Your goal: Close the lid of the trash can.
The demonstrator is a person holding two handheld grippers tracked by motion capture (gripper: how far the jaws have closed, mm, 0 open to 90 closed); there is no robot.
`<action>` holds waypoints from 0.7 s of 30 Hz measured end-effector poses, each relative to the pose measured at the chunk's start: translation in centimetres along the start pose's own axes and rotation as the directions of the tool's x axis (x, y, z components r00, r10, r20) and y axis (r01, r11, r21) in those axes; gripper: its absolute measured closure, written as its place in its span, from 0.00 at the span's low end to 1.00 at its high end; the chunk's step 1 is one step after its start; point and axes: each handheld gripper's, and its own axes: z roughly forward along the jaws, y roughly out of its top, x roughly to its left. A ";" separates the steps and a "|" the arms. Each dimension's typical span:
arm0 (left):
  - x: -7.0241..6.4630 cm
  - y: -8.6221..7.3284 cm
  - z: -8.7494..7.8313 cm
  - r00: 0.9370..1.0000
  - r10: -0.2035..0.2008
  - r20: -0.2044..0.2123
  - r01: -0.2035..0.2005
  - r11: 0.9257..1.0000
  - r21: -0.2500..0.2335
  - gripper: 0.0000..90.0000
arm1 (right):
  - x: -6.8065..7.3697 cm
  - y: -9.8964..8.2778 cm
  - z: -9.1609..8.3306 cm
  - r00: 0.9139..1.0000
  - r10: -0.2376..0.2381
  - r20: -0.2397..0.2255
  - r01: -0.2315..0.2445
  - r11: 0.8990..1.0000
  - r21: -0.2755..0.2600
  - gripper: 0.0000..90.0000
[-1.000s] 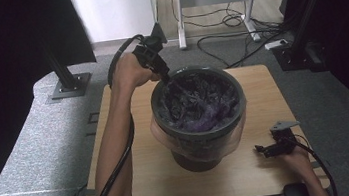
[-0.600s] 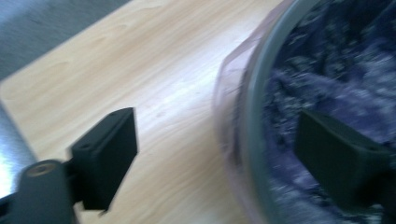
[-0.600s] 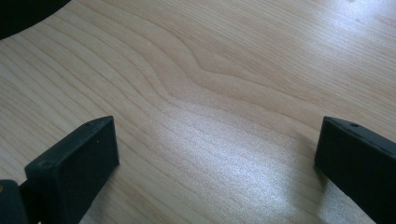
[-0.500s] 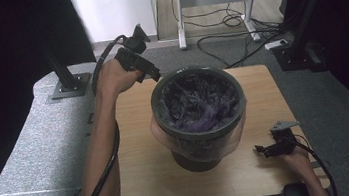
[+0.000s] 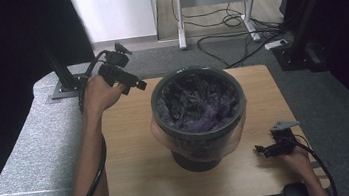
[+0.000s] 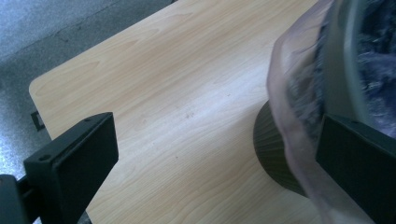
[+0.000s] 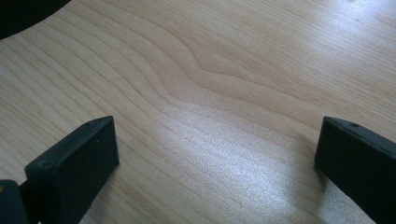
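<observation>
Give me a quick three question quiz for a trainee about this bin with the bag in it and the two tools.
1. True or false: the left tool grips the bag's rim.
2. What lines the dark bin?
3. The right tool is: A over bare table, B inside the bin, C on the floor.

Key
1. False; its jaws, just opened, stand wide with nothing between them.
2. A clear plastic bag, folded over the rim.
3. A.

Table (image 5: 136, 168): pale wood-grain top, smooth, satin sheen. Bin (image 5: 204, 152) at table centre: dark matt plastic, ribbed base, lined with thin translucent purple film bag (image 5: 167, 139), crinkled and glossy. Floor at three o'clock: grey matt carpet (image 5: 335, 108). Gripper pads: matt black.
</observation>
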 end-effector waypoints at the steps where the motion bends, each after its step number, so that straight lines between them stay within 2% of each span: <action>1: 0.2 -0.3 0.2 1.000 -0.003 0.000 0.003 1.000 -0.004 0.00 | 0.0 0.0 0.0 1.000 0.000 0.000 0.000 1.000 0.000 0.00; 8: 1.0 -2.7 1.7 1.000 0.011 -0.020 -0.012 0.999 -0.032 0.00 | 0.0 0.0 0.0 1.000 0.000 0.000 0.000 1.000 0.000 0.00; 16: 1.8 -5.3 3.5 1.000 0.002 -0.029 -0.004 0.998 -0.061 0.00 | 0.0 0.0 0.0 1.000 0.000 0.000 0.000 1.000 0.000 0.00; 21: 2.1 -7.1 4.7 1.000 -0.009 -0.019 0.007 0.996 -0.093 0.00 | 0.0 0.0 0.0 1.000 0.000 0.000 0.000 1.000 0.000 0.00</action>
